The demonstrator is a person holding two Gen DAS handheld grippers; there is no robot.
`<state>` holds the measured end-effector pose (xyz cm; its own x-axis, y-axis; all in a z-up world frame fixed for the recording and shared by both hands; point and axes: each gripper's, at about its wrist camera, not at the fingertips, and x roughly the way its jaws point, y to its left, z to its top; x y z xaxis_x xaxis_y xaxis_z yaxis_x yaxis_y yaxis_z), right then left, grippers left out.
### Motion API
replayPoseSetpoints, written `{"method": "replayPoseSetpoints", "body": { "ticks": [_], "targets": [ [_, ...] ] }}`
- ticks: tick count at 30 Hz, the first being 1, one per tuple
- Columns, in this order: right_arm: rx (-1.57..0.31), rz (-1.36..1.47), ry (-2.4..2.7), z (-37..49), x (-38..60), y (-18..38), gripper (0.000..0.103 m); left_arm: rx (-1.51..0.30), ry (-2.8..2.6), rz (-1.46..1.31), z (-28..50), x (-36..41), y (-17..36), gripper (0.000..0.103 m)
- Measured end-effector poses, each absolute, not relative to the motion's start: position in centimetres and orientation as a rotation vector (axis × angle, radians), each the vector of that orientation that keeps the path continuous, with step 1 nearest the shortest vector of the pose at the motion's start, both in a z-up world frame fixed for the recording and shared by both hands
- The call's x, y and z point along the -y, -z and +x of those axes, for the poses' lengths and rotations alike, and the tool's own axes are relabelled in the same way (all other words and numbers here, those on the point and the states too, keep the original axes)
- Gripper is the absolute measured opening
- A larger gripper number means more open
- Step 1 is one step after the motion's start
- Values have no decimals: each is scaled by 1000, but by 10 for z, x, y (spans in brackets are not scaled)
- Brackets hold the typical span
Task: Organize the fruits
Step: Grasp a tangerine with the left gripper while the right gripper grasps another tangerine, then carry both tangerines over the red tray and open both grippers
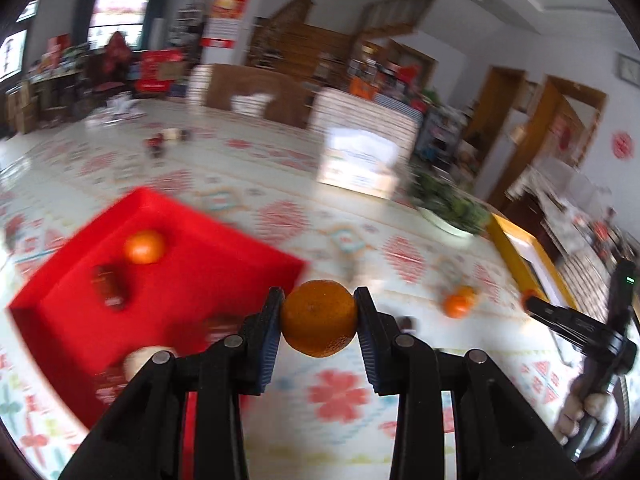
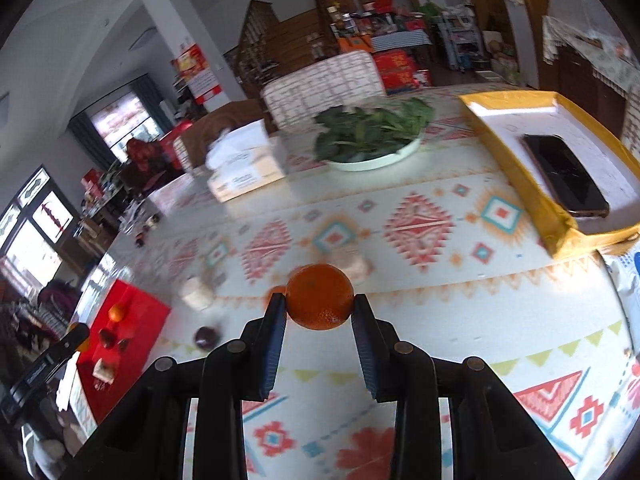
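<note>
My left gripper point(image 1: 319, 304) is shut on an orange point(image 1: 319, 318) and holds it above the table, just right of the red tray point(image 1: 224, 264). The tray holds another orange point(image 1: 144, 246), a dark fruit point(image 1: 109, 287) and a pale fruit point(image 1: 140, 360). My right gripper point(image 2: 319, 306) is shut on a second orange point(image 2: 320, 296), above the patterned tablecloth. The red tray point(image 2: 148, 320) lies far left in that view. A loose orange point(image 1: 457, 303) lies on the cloth to the right. A dark plum point(image 2: 206, 337) and a pale fruit point(image 2: 196, 294) lie on the cloth.
A white bowl of green leaves point(image 2: 370, 134) and a tissue box point(image 2: 244, 168) stand at the far side. A yellow tray point(image 2: 552, 160) with a phone point(image 2: 564, 176) is at the right. Chairs stand behind the table.
</note>
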<state>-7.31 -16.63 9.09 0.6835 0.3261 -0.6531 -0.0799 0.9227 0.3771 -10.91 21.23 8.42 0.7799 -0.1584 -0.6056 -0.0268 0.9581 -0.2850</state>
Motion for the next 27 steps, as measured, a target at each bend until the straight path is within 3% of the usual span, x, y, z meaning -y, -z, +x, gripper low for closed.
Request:
{"method": "replayPoseSetpoints", "body": {
  "ticks": [11,22,27],
  "targets": [
    [-858,163,-483,-78,17,-96,37,-678,-113,-434,-135,-314,-57,35],
    [-949,-1,-644,-54,-131,-71,37,-686,-161,-476,-133,-350,-42,35],
    [-981,-61,-653,-38,-172,-54,37,-662,-159,-502,-140,-361,-46,46]
  ]
}}
